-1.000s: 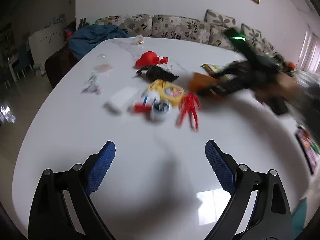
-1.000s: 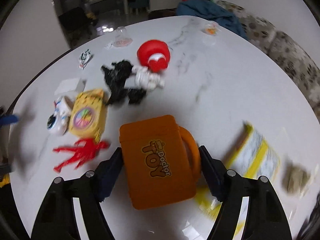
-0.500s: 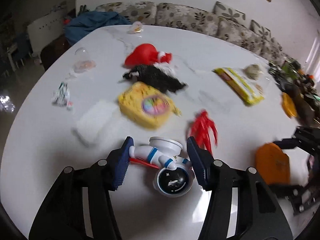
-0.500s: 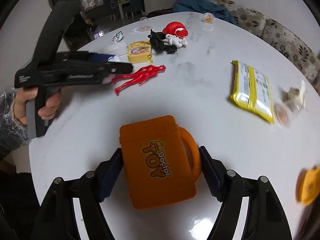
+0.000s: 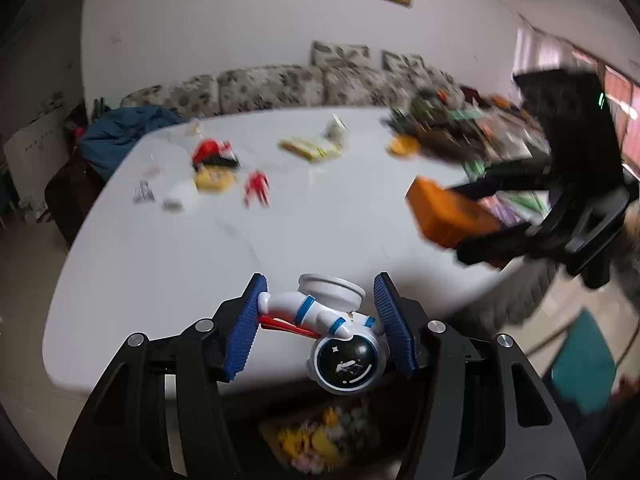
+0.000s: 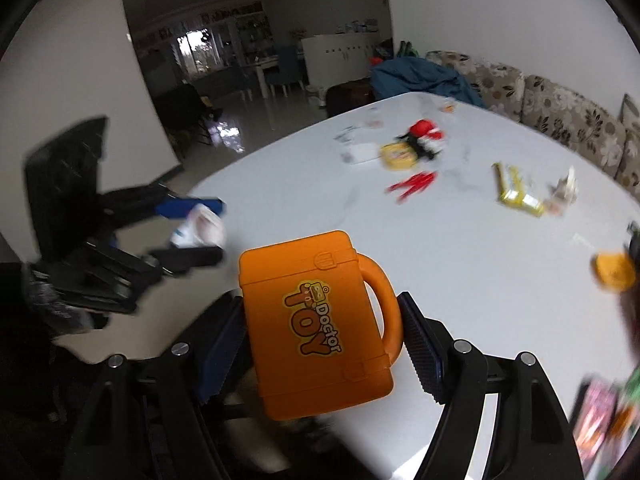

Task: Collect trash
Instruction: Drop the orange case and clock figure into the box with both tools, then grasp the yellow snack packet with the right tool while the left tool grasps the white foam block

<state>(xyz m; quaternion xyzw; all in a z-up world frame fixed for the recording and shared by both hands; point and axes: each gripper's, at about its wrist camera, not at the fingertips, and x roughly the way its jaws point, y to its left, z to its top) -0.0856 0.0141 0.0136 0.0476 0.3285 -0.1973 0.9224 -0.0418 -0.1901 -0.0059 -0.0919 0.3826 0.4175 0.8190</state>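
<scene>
Left wrist view: the astronaut toy (image 5: 334, 334) sits low centre between the left gripper (image 5: 320, 328) pads, over the near edge of the table (image 5: 224, 252). The toy case (image 5: 450, 216) hangs at right in the right gripper (image 5: 476, 220). Far upper left on the table lies a toy cluster (image 5: 218, 164), a snack packet (image 5: 308, 148) beside it, the sofa (image 5: 280, 88) behind.

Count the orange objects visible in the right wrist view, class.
2: the orange toy case held between the right gripper's jaws, and a small blurred orange item at the table's right edge. Others may be hidden.
</scene>
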